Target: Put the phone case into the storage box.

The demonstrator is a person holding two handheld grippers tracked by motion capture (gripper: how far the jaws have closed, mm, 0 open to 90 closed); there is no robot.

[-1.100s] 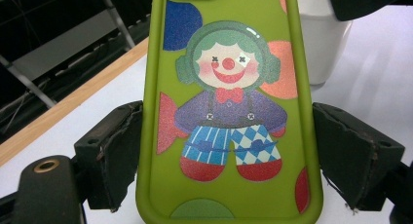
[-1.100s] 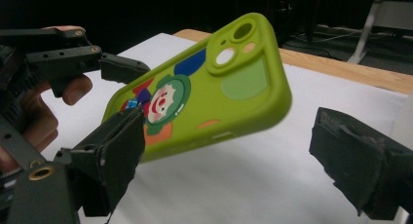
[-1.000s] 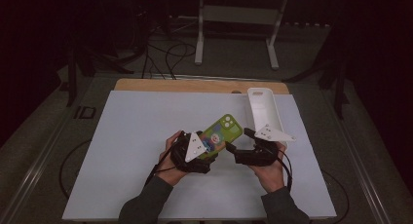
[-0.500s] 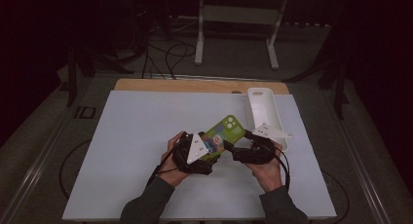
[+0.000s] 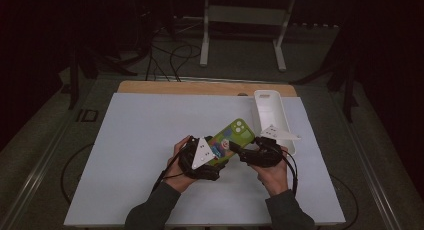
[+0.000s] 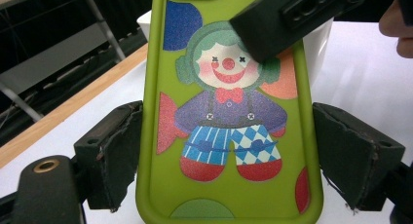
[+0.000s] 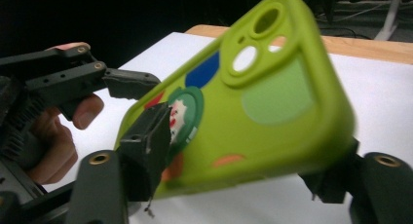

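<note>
Two hand-held grippers meet over one object at the near middle of the white table top (image 5: 150,155). We see the left gripper (image 6: 221,156) with its two black foam-faced fingers (image 6: 114,151) standing on either side of a lime-green soft phone case printed with a clown figure (image 6: 229,117). In the left gripper view the left-hand finger lies against the case's edge, while a thin gap seems to show at the right-hand one, so we cannot tell whether the pads press on the case or merely flank it. The case runs lengthwise away from these fingers, its rounded bottom end lowest between them and its camera end farthest off.

We see the right gripper (image 7: 243,170) reaching the same case from the other side. Its jaws have just been closing, with the case between them. In the right gripper view one black finger (image 7: 146,146) lies on the printed face at the clown's head, and the other sits behind the case's far edge, half hidden. That view is blurred, so we cannot tell whether a firm hold is made. In the left gripper view this same finger crosses the top of the clown's head.

In the high view the case (image 5: 231,137) is tilted, its camera end pointing up and away from both sets of fingers. Beyond the right gripper's (image 5: 255,152) fingers, just past the case's camera end, a white oblong plastic tray (image 5: 270,107) lies on the table. A light wooden board edge (image 5: 165,86) borders the far side of the table top, well apart from both grippers.
</note>
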